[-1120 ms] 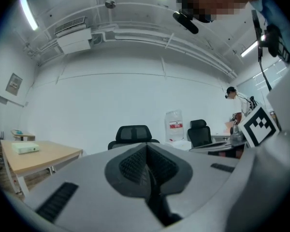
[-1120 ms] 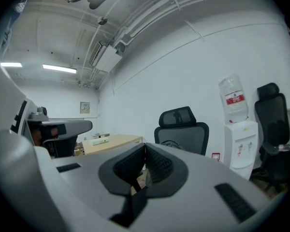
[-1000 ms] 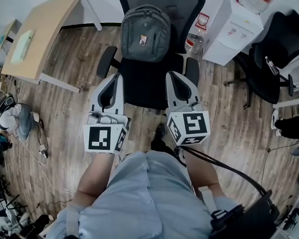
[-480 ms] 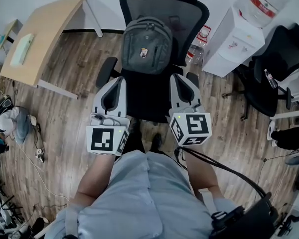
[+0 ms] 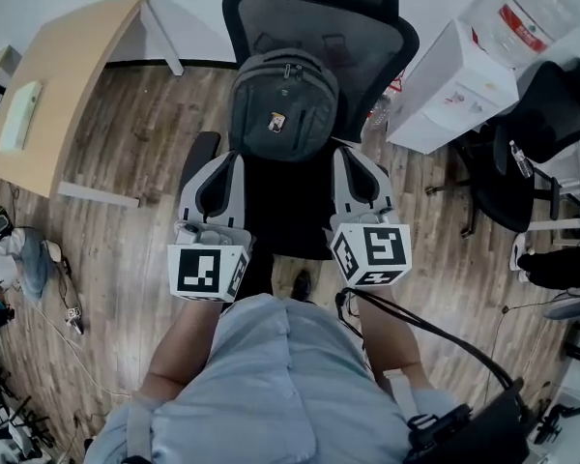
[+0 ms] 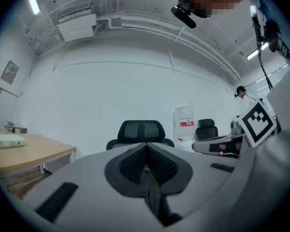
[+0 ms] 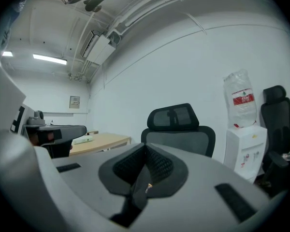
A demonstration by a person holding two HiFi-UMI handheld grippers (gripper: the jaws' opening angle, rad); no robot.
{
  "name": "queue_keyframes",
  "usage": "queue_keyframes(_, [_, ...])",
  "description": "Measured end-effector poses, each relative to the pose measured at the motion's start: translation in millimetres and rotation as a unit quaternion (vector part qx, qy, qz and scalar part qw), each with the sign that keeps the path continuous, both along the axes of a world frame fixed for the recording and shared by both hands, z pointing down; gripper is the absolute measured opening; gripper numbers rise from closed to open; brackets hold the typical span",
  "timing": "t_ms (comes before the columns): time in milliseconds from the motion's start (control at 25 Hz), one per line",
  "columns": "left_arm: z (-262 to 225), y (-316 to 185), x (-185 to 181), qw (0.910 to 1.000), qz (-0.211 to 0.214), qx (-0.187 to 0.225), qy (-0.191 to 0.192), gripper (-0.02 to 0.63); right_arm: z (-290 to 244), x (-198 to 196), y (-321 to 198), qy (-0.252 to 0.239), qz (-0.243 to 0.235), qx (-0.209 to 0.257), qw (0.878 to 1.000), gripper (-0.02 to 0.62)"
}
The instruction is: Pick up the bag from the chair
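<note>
Left gripper (image 5: 234, 157) and right gripper (image 5: 344, 153) jaws both pinched together, empty. Unopened, they'd just shove the backpack (image 5: 283, 104) off the office chair (image 5: 319, 22).

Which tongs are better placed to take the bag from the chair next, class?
Left, narrowly: the left tongs and right tongs both flank the bag, shut, but the left tip looks slightly closer to its lower corner. Either must open first.
</note>
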State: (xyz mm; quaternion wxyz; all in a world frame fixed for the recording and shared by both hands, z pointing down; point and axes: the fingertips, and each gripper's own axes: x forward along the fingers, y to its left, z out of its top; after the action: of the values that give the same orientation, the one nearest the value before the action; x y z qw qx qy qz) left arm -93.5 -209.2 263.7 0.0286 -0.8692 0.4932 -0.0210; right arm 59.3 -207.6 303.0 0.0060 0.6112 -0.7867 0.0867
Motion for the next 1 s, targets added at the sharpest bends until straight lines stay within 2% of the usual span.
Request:
queue_keyframes(400, [37.7, -107.3, -9.2, 0.999, 0.022, -0.036, -0.014, 0.002, 39.8, -0.1, -92.5, 0.0, 0.033, -0.039, 0.999, 0.002])
queue_keyframes(840, [128.0, -170.5, -13.4, 0.9922, 0.022, -0.117, -0.037, 0.002, 132.8, 17.5, -133.3, -0.001, 0.066, -0.122, 0.99, 0.002])
queue_keyframes(1000, [151.2, -188.6, -13.0, 0.9898, 0.028, -0.13, -0.049, 0.002, 157.1, 23.4, -143.9, -0.003, 0.077, -0.139, 0.987, 0.002])
